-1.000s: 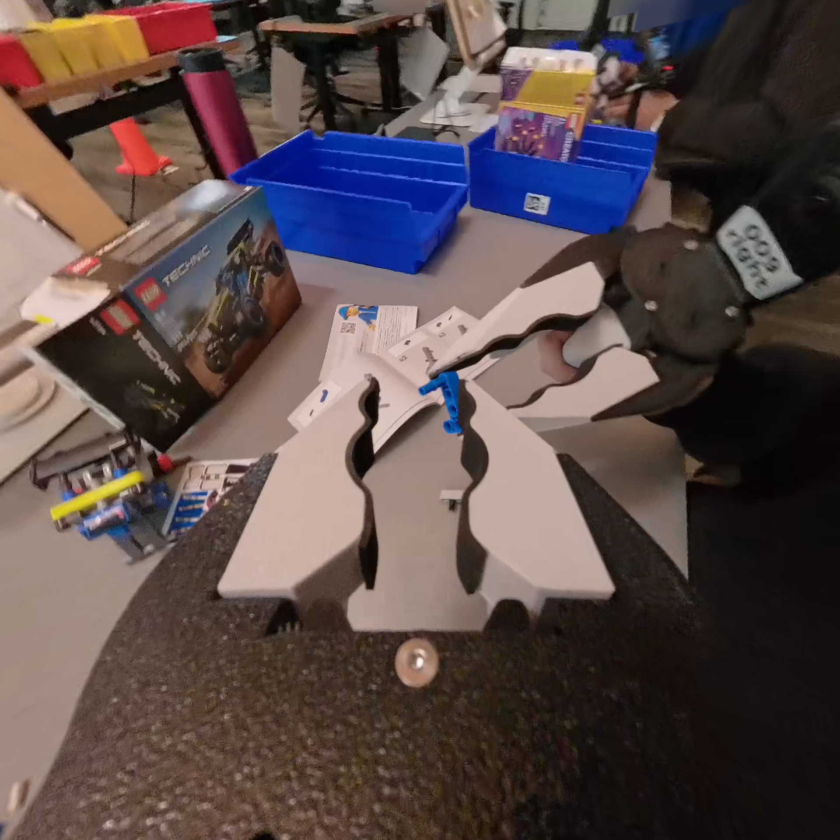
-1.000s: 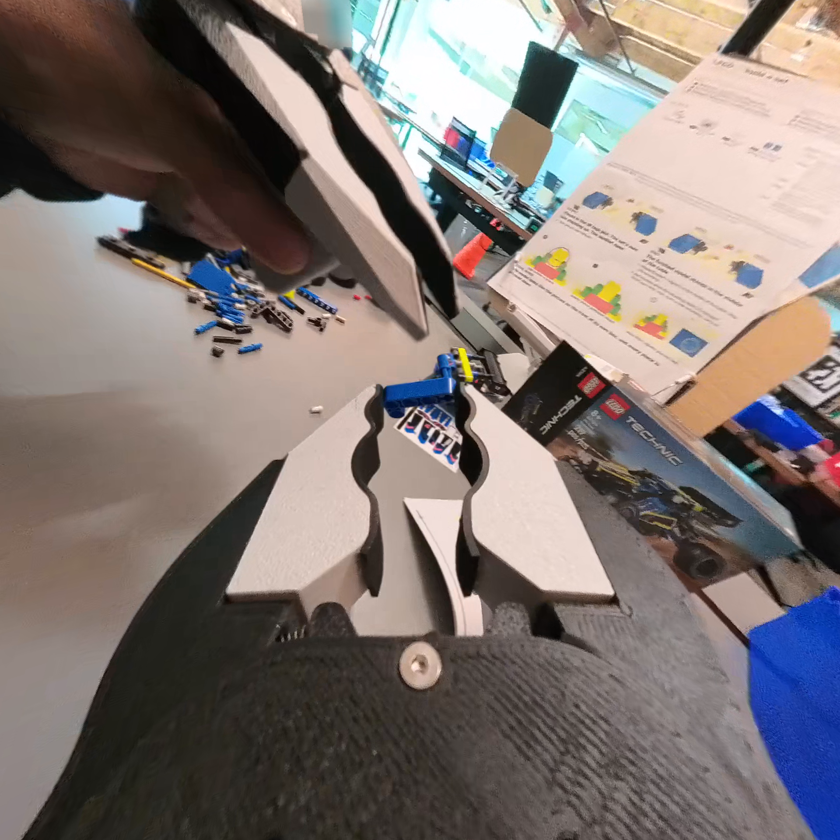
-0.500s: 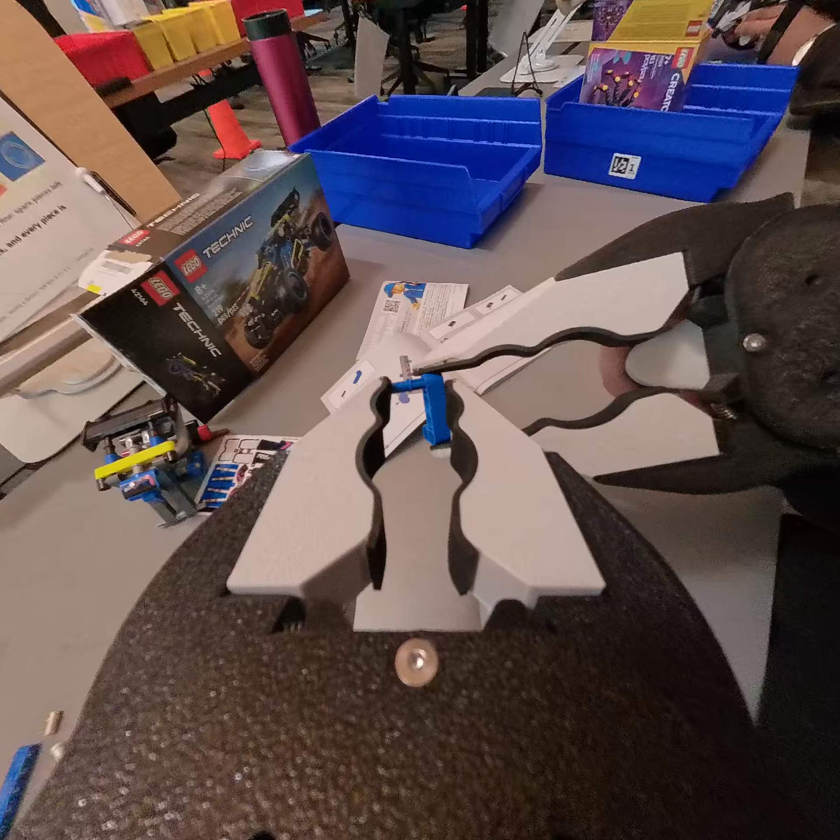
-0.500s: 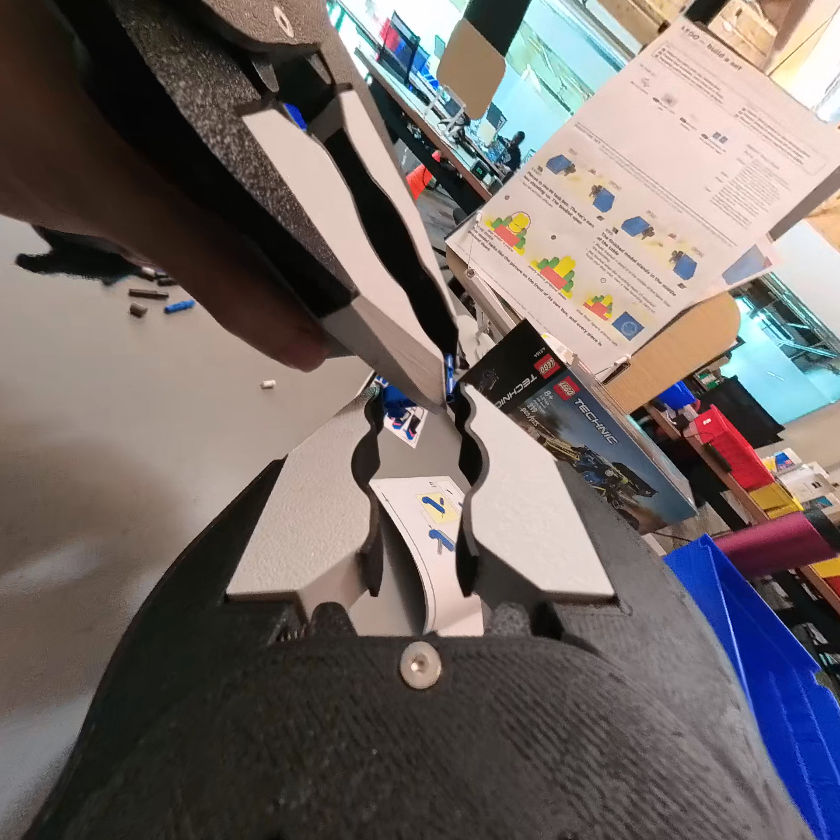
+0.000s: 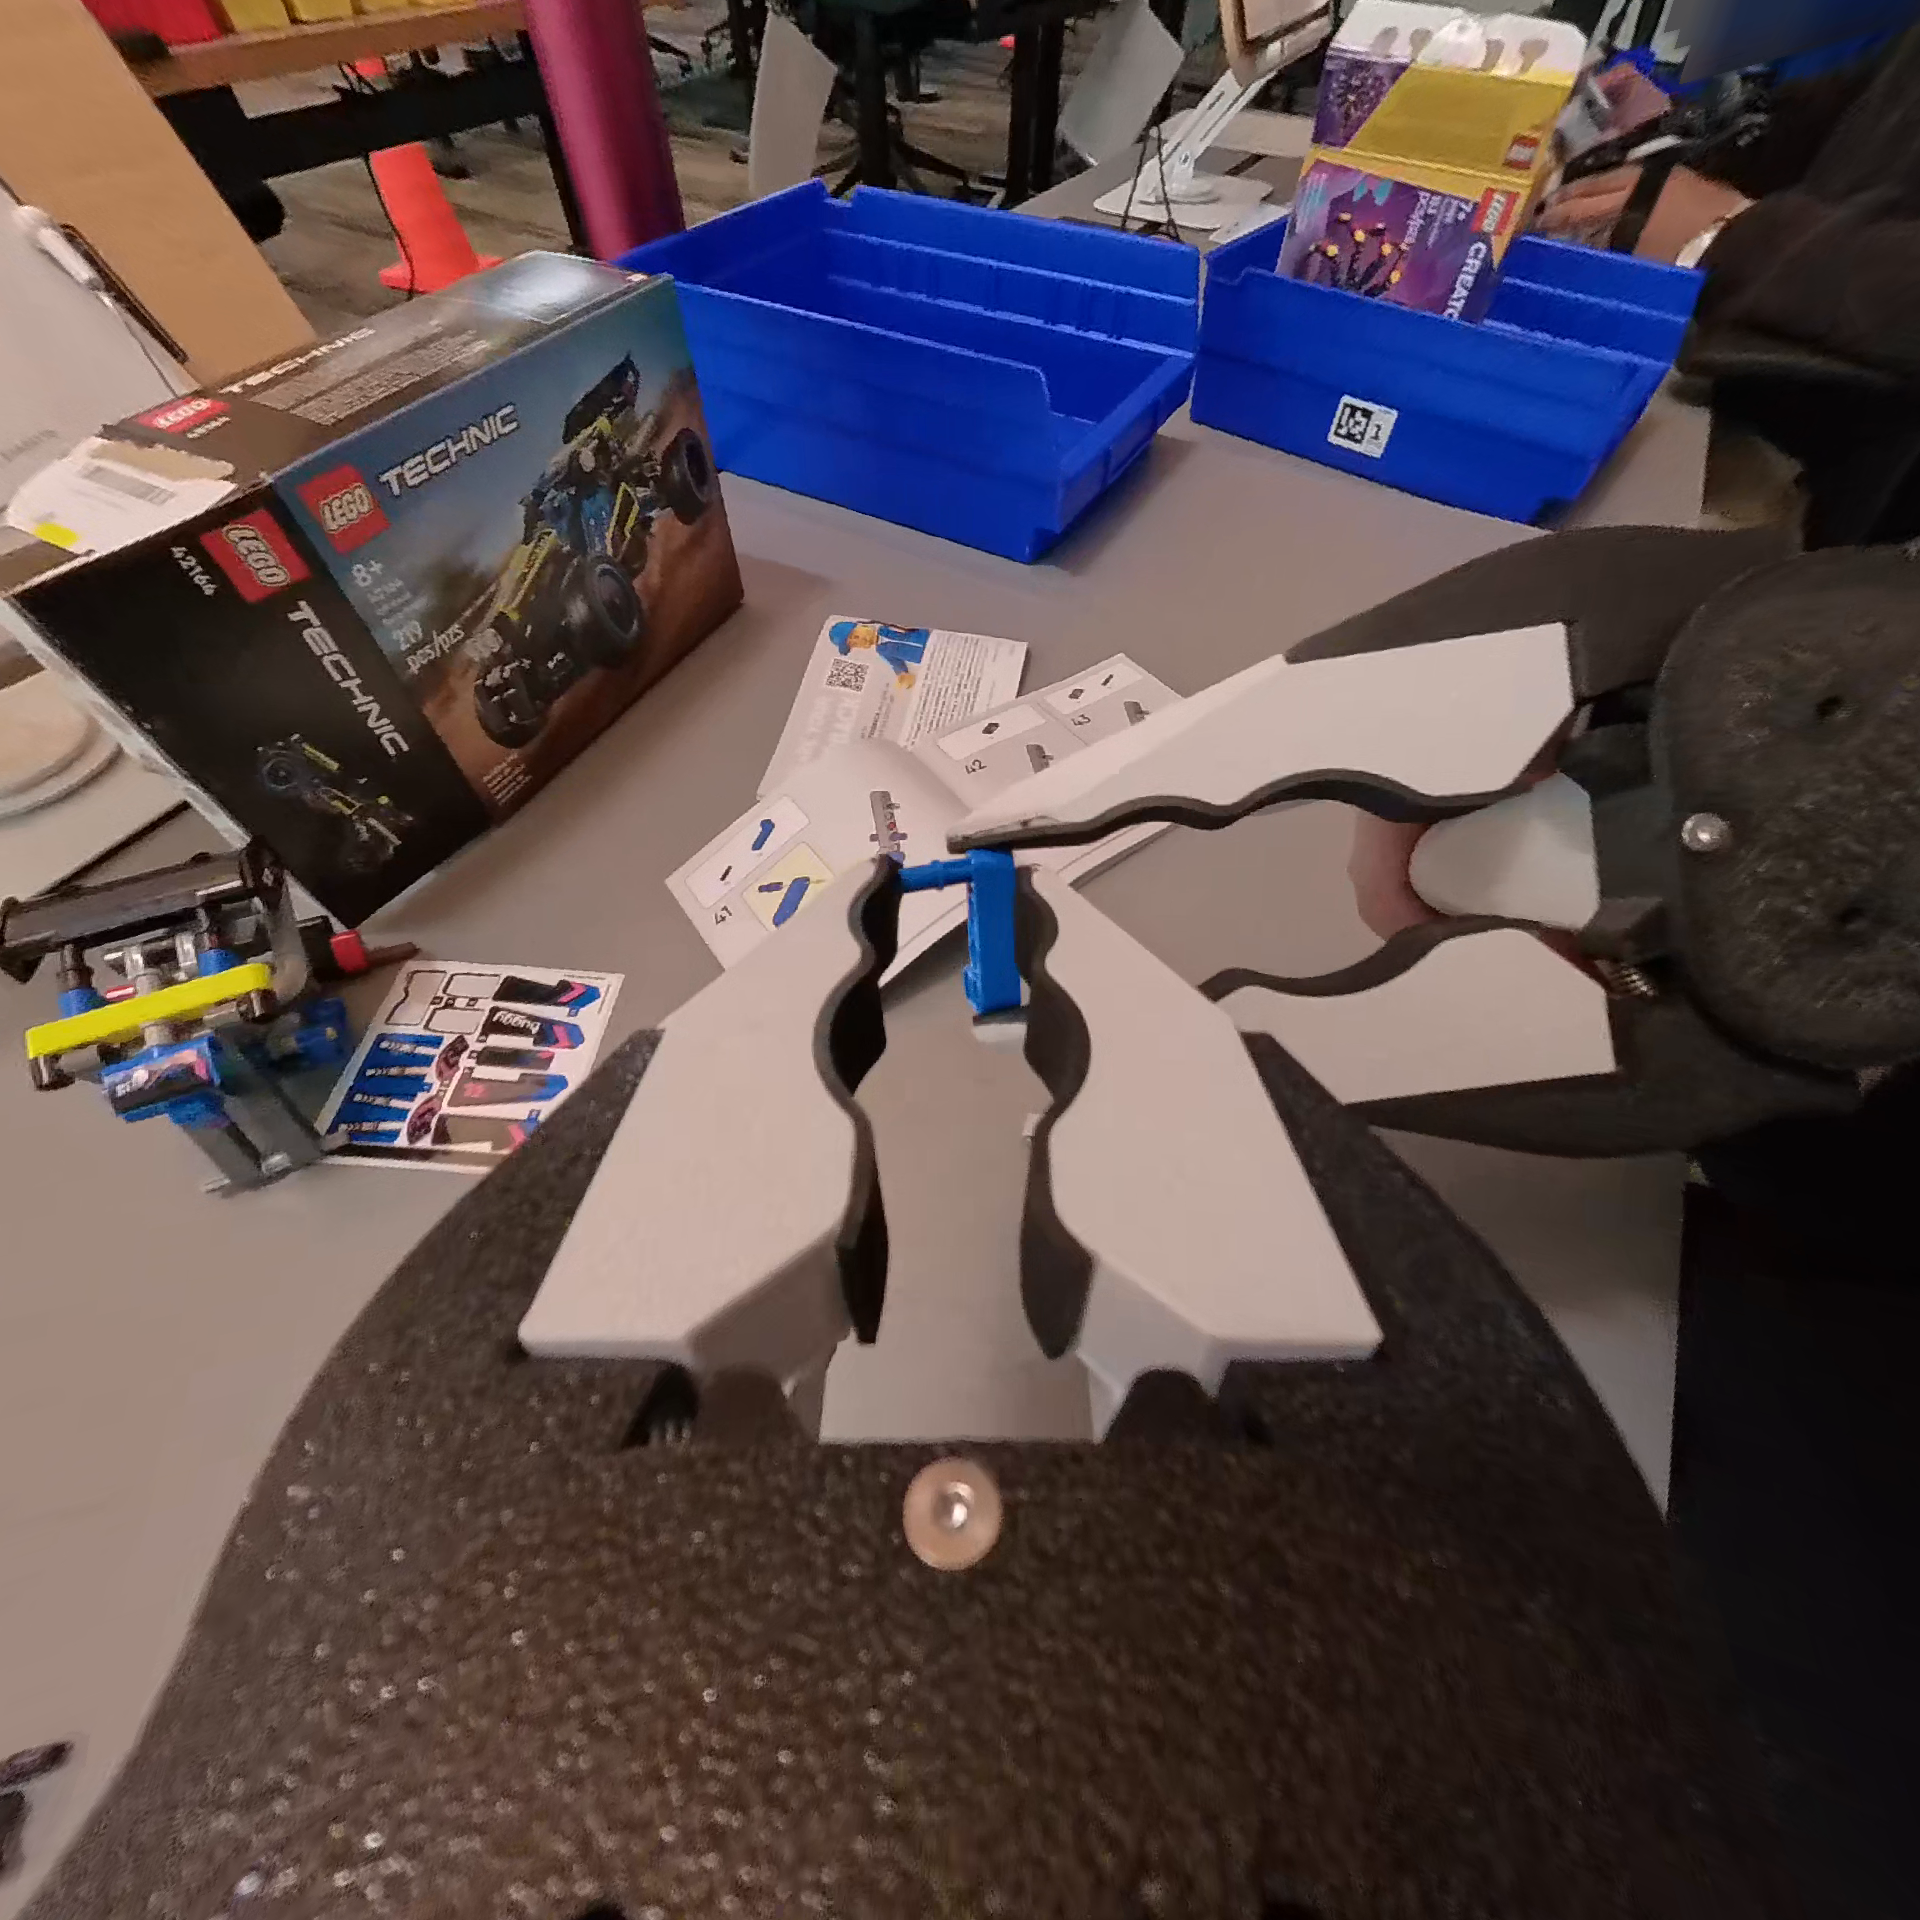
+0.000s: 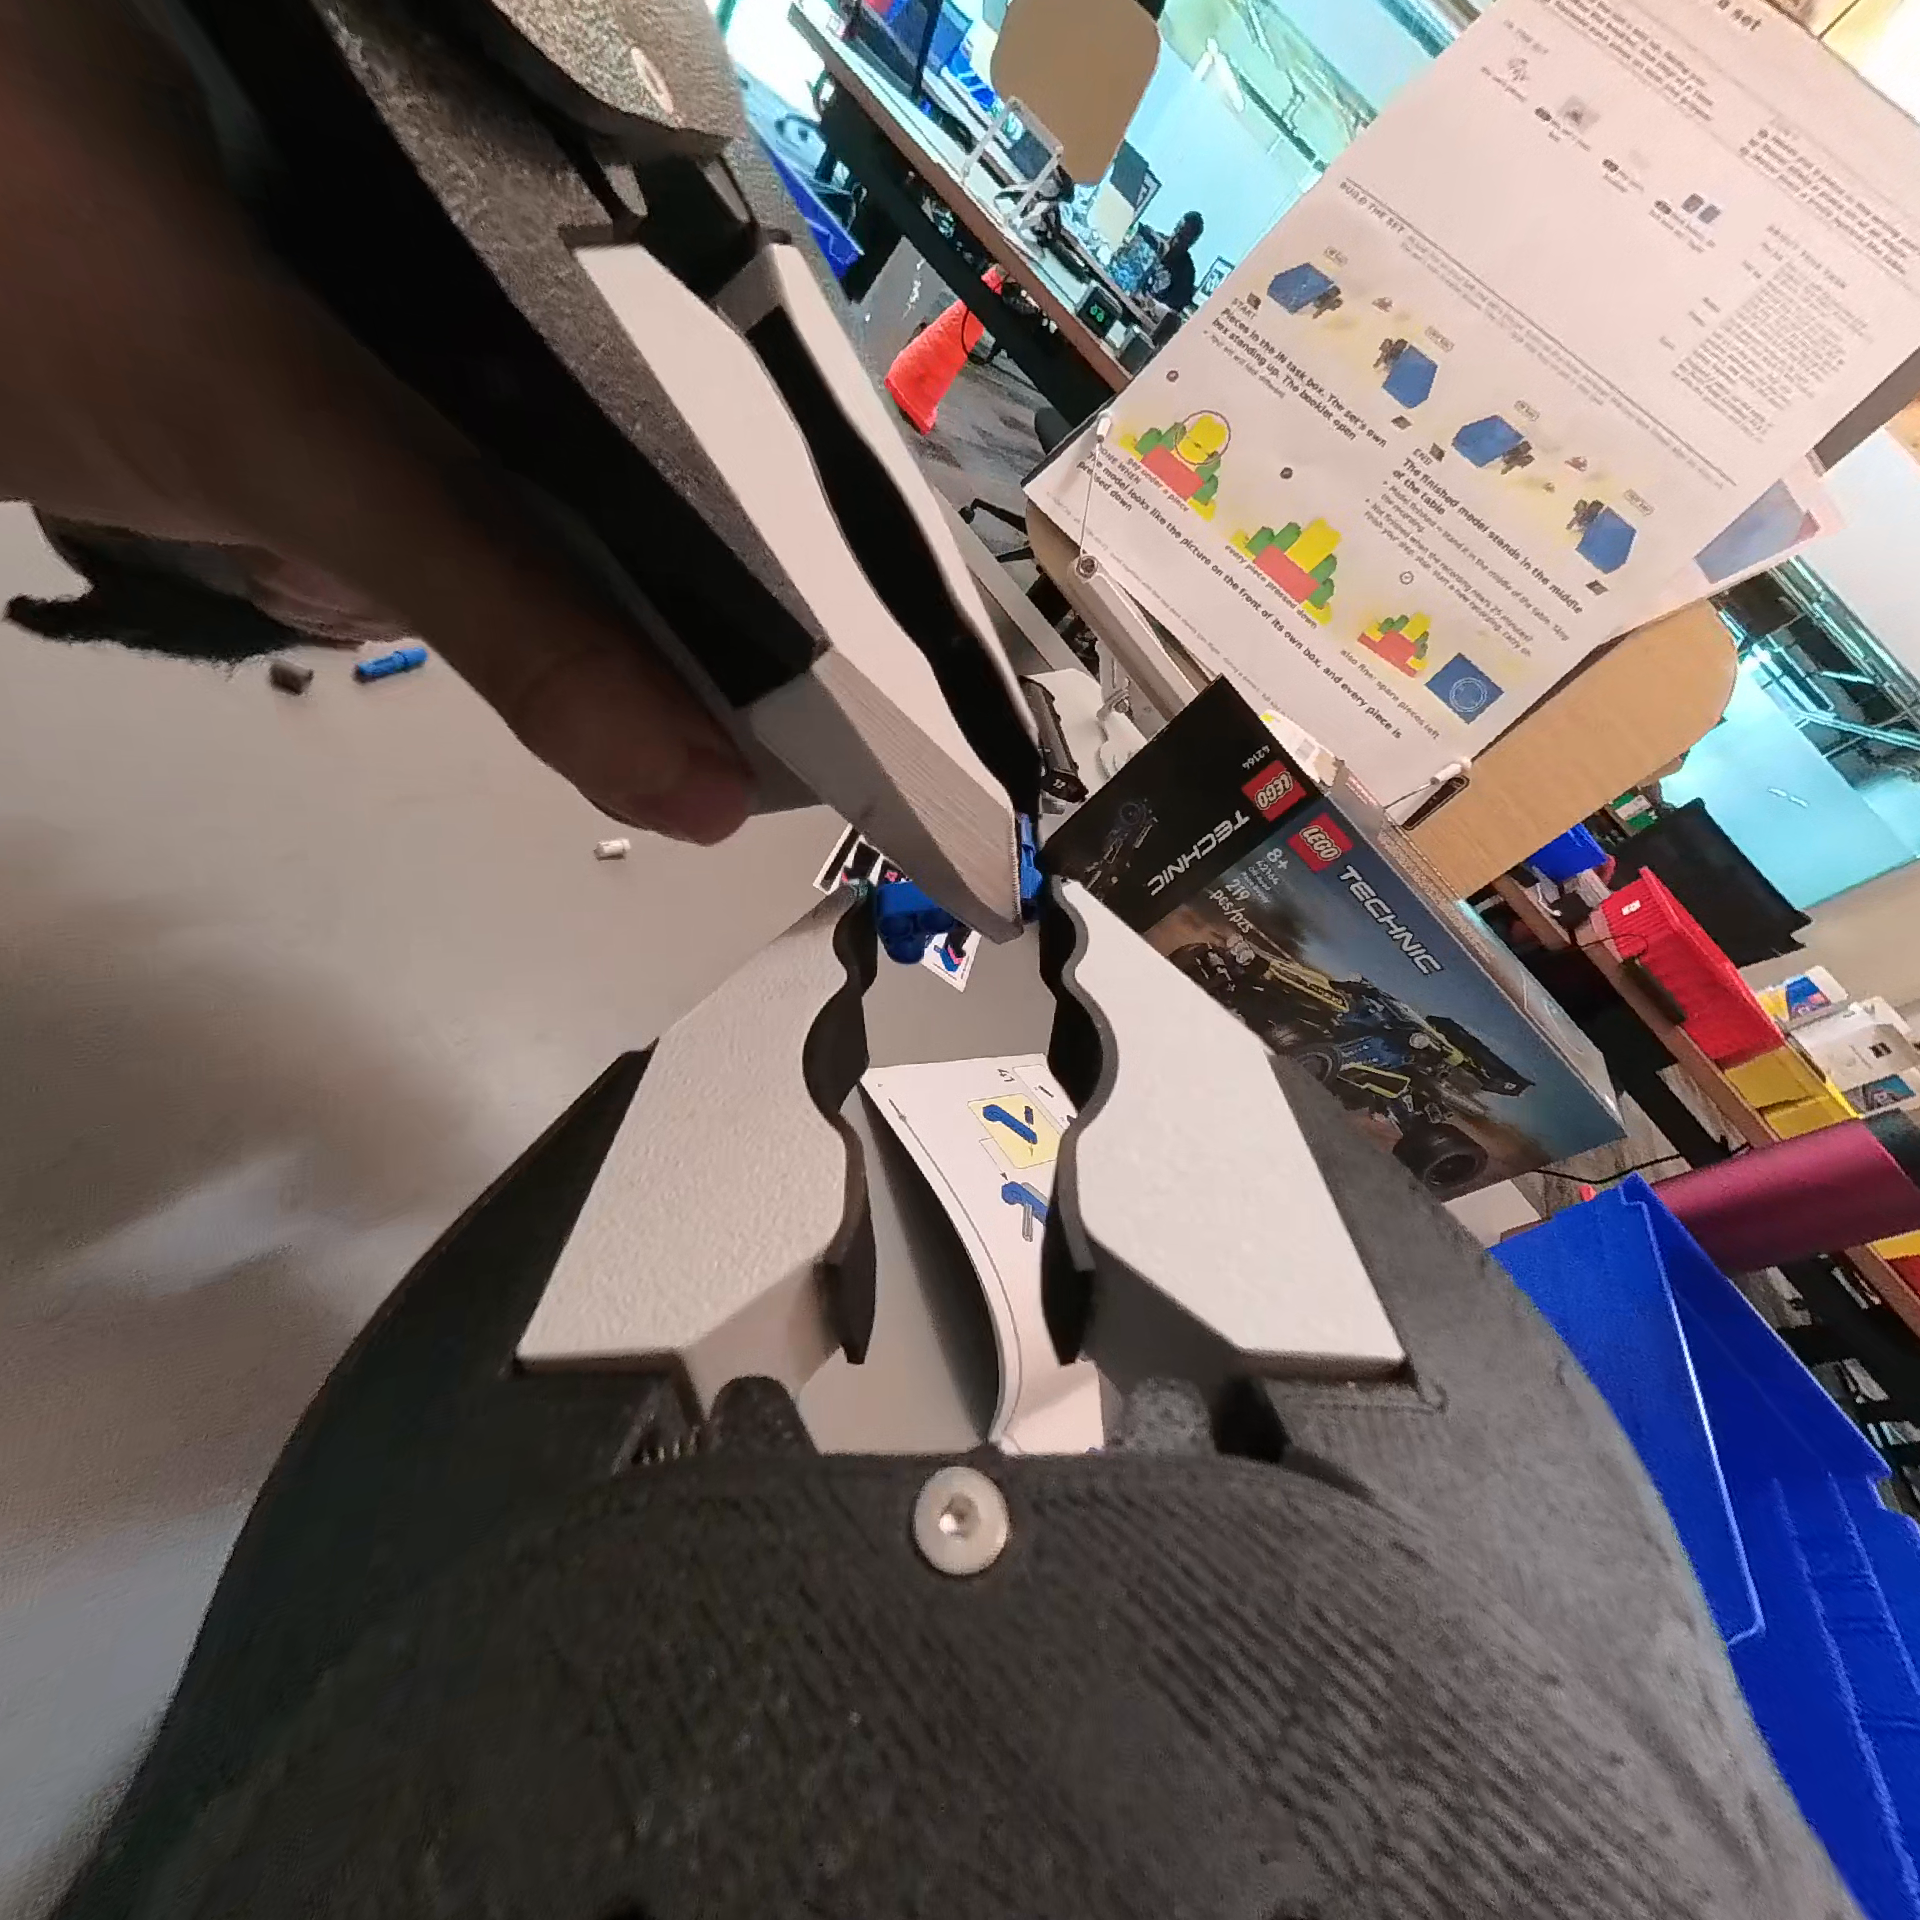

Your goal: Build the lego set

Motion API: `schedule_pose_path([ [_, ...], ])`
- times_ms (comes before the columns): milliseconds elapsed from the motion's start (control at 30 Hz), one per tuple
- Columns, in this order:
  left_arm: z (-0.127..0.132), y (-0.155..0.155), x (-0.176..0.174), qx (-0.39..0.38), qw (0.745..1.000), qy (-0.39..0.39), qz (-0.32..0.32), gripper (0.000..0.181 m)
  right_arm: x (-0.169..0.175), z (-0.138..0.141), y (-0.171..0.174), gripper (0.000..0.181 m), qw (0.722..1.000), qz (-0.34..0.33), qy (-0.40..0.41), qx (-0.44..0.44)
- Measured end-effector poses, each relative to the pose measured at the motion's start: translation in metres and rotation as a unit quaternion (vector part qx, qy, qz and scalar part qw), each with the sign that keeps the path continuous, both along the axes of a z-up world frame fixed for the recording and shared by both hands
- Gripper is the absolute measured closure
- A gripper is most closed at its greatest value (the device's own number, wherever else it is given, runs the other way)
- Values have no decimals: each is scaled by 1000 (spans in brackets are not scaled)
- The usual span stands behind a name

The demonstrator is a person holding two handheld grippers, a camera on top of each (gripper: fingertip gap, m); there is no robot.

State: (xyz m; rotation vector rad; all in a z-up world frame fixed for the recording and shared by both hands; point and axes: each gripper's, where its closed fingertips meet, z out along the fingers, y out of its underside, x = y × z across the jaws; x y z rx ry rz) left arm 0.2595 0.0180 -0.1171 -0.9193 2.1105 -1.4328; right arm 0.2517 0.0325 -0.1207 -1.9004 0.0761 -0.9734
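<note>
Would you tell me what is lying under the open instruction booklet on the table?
Under the open instruction booklet a leaflet pokes out at its far edge, resting on the grey table. Whatever else lies beneath the pages is covered, also by the left gripper holding the blue piece.

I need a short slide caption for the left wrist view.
Two grippers meet at a small blue piece above the open booklet.

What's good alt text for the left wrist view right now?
The left gripper holds a small blue Lego piece at its fingertips, while the right gripper, shut, meets it from the right. On the grey table behind: open instruction booklet, sticker sheet, part-built model, set box, two blue bins.
</note>
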Motion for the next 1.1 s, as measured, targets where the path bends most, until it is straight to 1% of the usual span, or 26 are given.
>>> schedule_pose_path([
  [200,-3,0,1,-14,999,23,-19,163,1,-2,0,151,1000,-7,2,-7],
  [333,-5,-1,1,-65,996,56,-24,163,1,-4,-1,151,1000,-8,-4,-10],
  [400,-5,-2,1,-82,995,52,-27,162,2,-4,-1,151,1000,-8,-1,-5],
  [500,-6,0,3,-51,999,17,-9,161,3,-4,0,151,1000,-10,1,-2],
  [567,-9,1,5,-18,1000,5,7,154,2,-1,0,151,1000,-10,2,7],
  [600,-8,1,5,-13,1000,-4,10,156,2,-2,2,151,1000,-8,5,4],
  [633,-5,1,4,-11,1000,-14,12,161,1,0,2,151,1000,-6,1,8],
  [667,-4,1,4,-3,1000,-18,14,161,1,0,2,151,1000,-5,-2,9],
  [800,-9,1,3,30,999,-16,11,160,0,-5,3,151,1000,7,-19,-21],
  [900,-9,1,3,61,998,-23,9,160,0,-5,2,151,1000,4,-14,-23],
  [1033,-10,1,5,65,998,-21,12,161,2,-5,1,151,1000,-16,-12,-22],
  [1100,-13,0,5,58,998,-12,10,162,2,-8,1,151,1000,-12,-10,-24],
])
